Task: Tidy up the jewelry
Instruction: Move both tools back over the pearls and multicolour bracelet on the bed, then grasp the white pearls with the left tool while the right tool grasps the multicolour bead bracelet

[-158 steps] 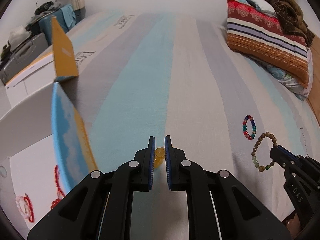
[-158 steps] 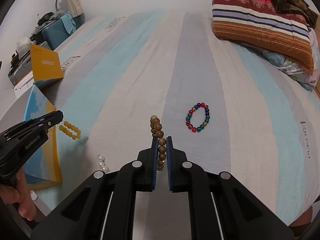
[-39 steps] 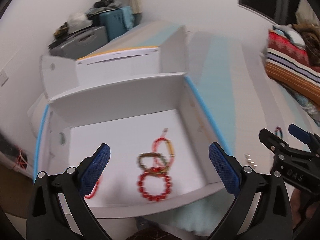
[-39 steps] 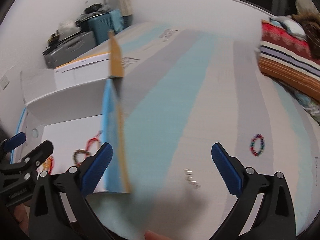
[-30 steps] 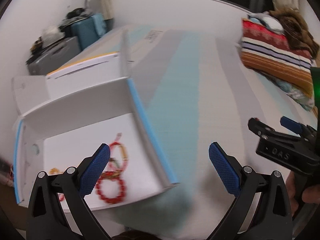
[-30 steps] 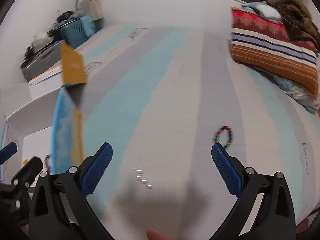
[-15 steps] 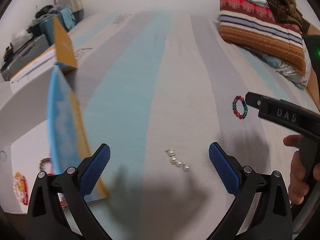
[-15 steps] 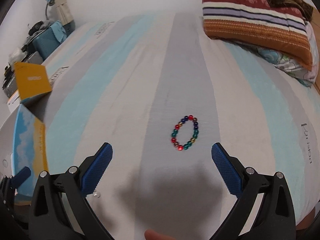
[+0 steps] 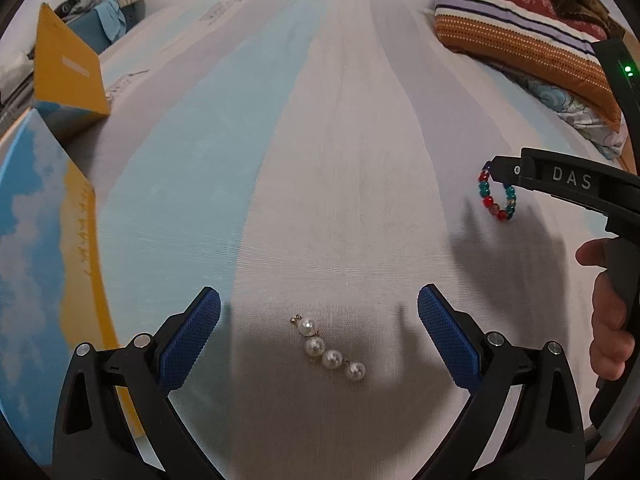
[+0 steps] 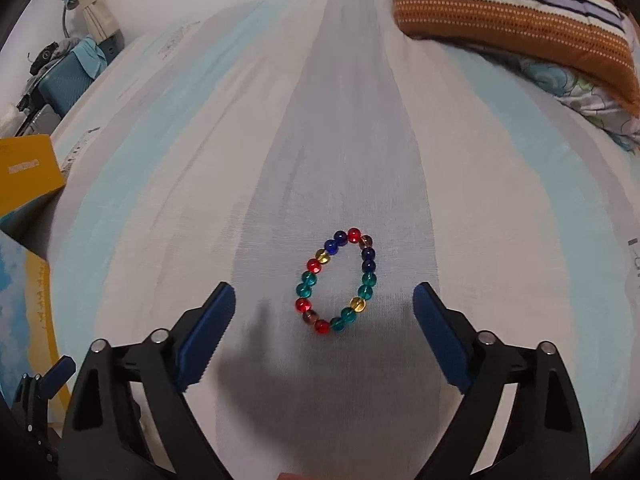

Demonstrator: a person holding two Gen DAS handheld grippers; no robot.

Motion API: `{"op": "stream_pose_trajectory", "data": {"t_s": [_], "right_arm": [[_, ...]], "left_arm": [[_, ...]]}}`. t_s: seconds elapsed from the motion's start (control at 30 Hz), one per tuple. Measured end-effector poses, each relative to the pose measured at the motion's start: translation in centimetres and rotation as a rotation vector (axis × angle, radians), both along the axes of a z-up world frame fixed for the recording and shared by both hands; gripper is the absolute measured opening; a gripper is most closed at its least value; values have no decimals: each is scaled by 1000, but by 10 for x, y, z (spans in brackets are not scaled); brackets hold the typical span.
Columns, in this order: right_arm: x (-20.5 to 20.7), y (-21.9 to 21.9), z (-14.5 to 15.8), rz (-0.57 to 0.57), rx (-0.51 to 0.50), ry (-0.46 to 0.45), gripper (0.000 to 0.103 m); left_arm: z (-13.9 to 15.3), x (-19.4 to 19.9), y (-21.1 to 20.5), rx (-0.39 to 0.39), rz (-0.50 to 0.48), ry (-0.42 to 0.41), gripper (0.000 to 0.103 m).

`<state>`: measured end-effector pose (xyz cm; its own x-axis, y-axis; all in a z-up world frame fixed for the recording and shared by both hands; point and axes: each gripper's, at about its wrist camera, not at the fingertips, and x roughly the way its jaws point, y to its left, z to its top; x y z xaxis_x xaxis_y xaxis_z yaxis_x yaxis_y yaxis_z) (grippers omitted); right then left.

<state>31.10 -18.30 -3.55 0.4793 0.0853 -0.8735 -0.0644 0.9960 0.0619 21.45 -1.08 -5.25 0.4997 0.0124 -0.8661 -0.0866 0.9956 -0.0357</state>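
Observation:
A short strand of white pearls [image 9: 328, 349] lies on the striped bedsheet between the wide-open fingers of my left gripper [image 9: 319, 330], which hovers just above it and holds nothing. A bracelet of red, blue, teal and yellow beads [image 10: 337, 282] lies on the sheet between the open fingers of my right gripper [image 10: 323, 322], which is also empty. The bracelet also shows in the left wrist view [image 9: 497, 197], partly behind the right gripper's finger [image 9: 560, 180]. The box with blue and yellow sides [image 9: 44, 240] stands at the left; its inside is hidden.
A striped pillow [image 10: 516, 8] and floral bedding lie at the far right of the bed. The box's yellow flap [image 9: 66, 64] stands up at the far left. A teal suitcase [image 10: 72, 76] and clutter sit beyond the bed's left side.
Both grippers swung from the box to the right and came down over the bed. The left now hovers over the pearls, the right over the beaded bracelet. Both stayed open.

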Motion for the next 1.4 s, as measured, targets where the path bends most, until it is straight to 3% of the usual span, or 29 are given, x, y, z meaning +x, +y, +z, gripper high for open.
{"op": "stream_pose_trajectory", "data": {"t_s": [0.2, 0.27, 0.4, 0.47, 0.63, 0.73, 0.77, 0.8, 1.4], "right_arm": [[16, -2, -20, 3, -18, 43, 72], [19, -3, -26, 3, -16, 62, 58], [23, -2, -35, 10, -11, 87, 47], [22, -1, -35, 13, -16, 85, 36], [21, 1, -36, 29, -18, 81, 22], [21, -1, -35, 15, -7, 81, 19], [21, -1, -35, 9, 0, 81, 19], [21, -1, -35, 5, 5, 79, 19], [11, -4, -25, 17, 44, 52, 19]], "left_arm": [[-14, 5, -2, -9, -7, 27, 95], [-19, 5, -4, -13, -8, 41, 89], [-22, 4, -3, -5, -2, 49, 79], [-22, 3, -2, -2, 2, 53, 71], [-20, 1, -2, 2, -5, 62, 53], [-18, 0, -1, 0, -14, 64, 31], [-18, 0, -1, -5, -22, 65, 15], [-18, 0, -2, -16, -35, 69, 11], [-1, -8, -5, -8, -35, 33, 10]]}}
